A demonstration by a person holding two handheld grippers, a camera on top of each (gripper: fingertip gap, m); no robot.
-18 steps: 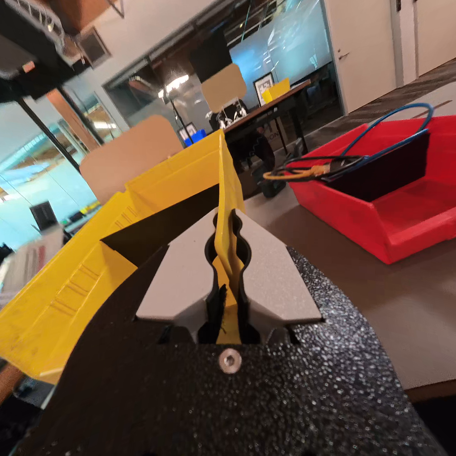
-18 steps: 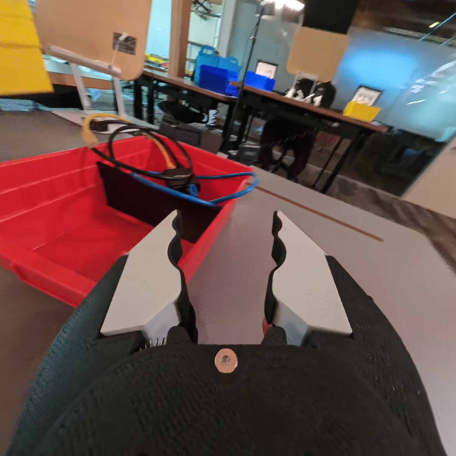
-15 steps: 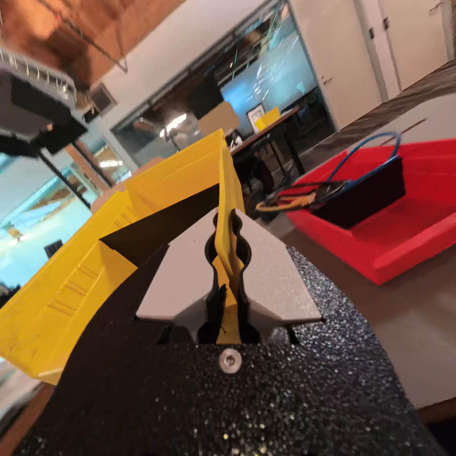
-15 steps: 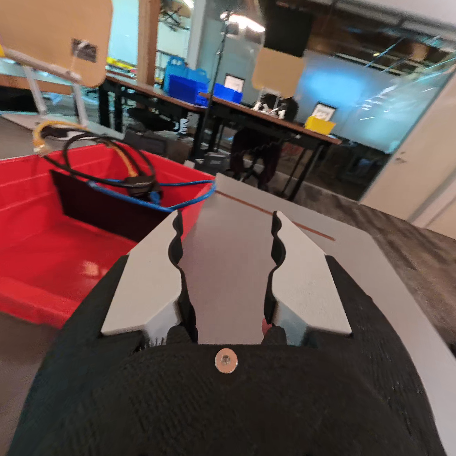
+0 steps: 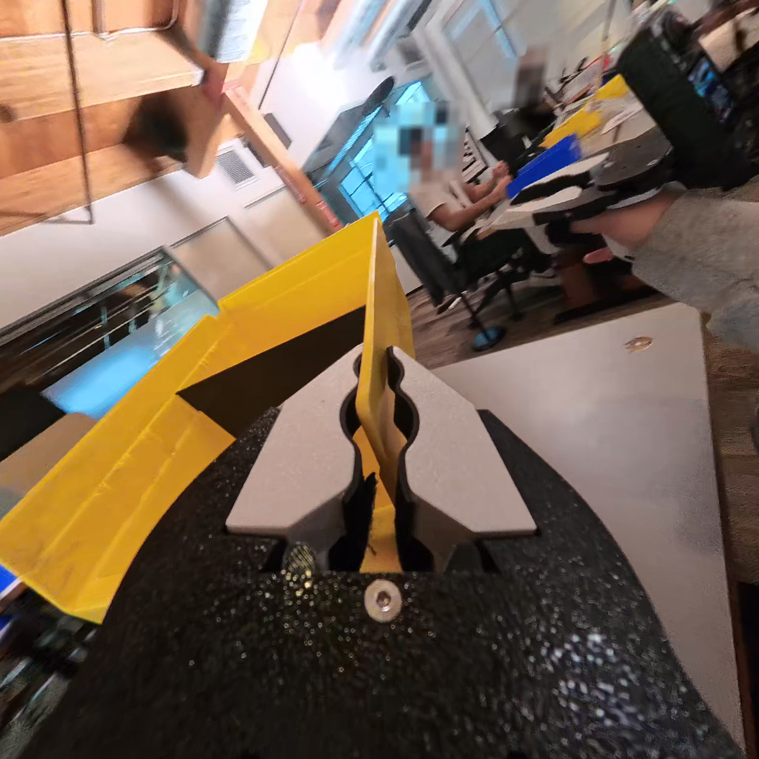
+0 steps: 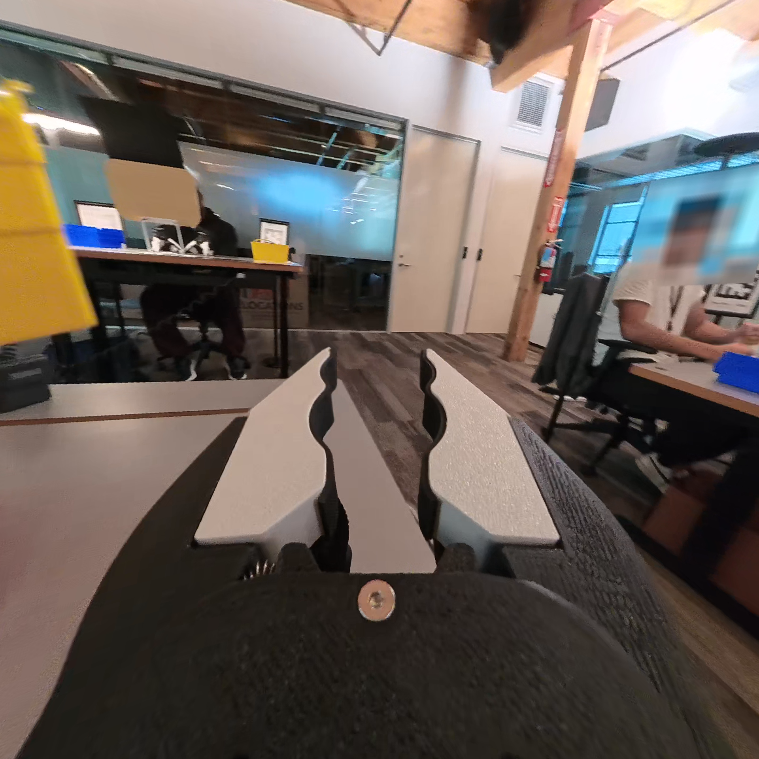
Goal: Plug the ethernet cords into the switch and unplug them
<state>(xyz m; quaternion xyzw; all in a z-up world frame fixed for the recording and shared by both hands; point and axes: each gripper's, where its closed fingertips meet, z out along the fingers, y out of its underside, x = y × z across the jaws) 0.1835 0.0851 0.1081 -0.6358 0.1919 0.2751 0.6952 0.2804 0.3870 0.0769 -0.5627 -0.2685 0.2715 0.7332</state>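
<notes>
My left gripper is shut on the side wall of a yellow bin and holds it tilted in the air above the grey table. A black divider stands inside the bin. My right gripper is open and empty, level above the table's edge. It also shows at the upper right of the left wrist view, held by a hand in a grey sleeve. The yellow bin shows blurred at the left of the right wrist view. No ethernet cords, switch or red bin are in view.
A seated person at a desk with a blue bin is to the right. An office chair and a wooden post stand on the floor beyond the table. Another desk is at the back. The gap from one gripper's tips to the other's is roughly 35 centimeters.
Both views have swung to the right and upward. The red bin with the cords has left both views. The left gripper still clamps the yellow bin, now raised and tilted more.
</notes>
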